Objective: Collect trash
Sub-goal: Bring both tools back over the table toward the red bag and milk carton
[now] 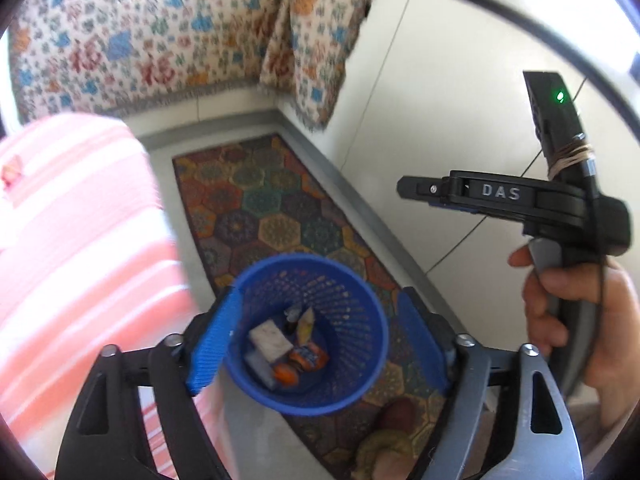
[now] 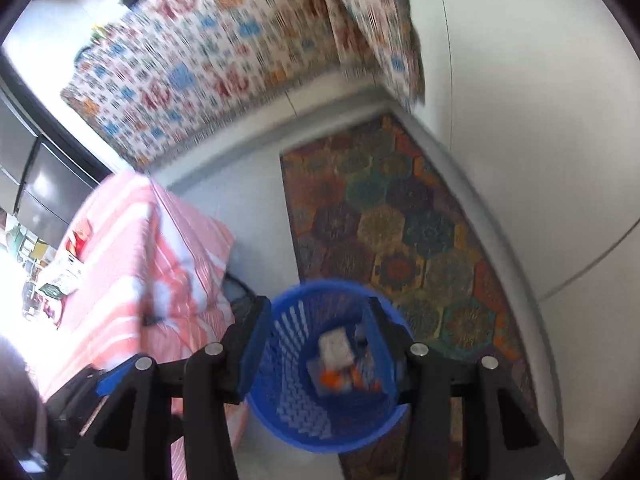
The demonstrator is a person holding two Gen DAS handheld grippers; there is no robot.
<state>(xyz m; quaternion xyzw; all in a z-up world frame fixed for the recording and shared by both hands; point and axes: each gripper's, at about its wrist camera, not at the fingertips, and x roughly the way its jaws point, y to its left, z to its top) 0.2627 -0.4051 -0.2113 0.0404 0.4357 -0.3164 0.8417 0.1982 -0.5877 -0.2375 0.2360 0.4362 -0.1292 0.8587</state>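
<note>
I am looking down my left gripper (image 1: 320, 344), and its blue-padded fingers (image 1: 212, 344) are standing wide apart with nothing pinched between them. Below them, at 6 o'clock in the left wrist view, the blue mesh basket (image 1: 352, 280) is sitting upright on the floor, partly on the edge of the patterned rug (image 1: 272, 208). Inside it the trash (image 1: 288, 352) is lying at the bottom: a pale block, orange wrappers and a few smaller scraps.

I am holding the right gripper (image 1: 404, 189) out at 3 o'clock in that view, side-on, my hand (image 1: 576, 320) wrapping its handle. From its own camera, the right gripper (image 2: 316, 344) is hovering over the same basket (image 2: 288, 420) with its jaws parted and nothing between the pads; the trash (image 2: 340, 364) is showing blurred below.

At 9 o'clock a pink striped cloth (image 1: 72, 248) is draping over furniture just beside the basket. Farther off, toward 12 o'clock, the rug is running along a pale wall (image 1: 420, 92), and a flower-patterned throw (image 1: 160, 36) is hanging over a sofa beyond it.
</note>
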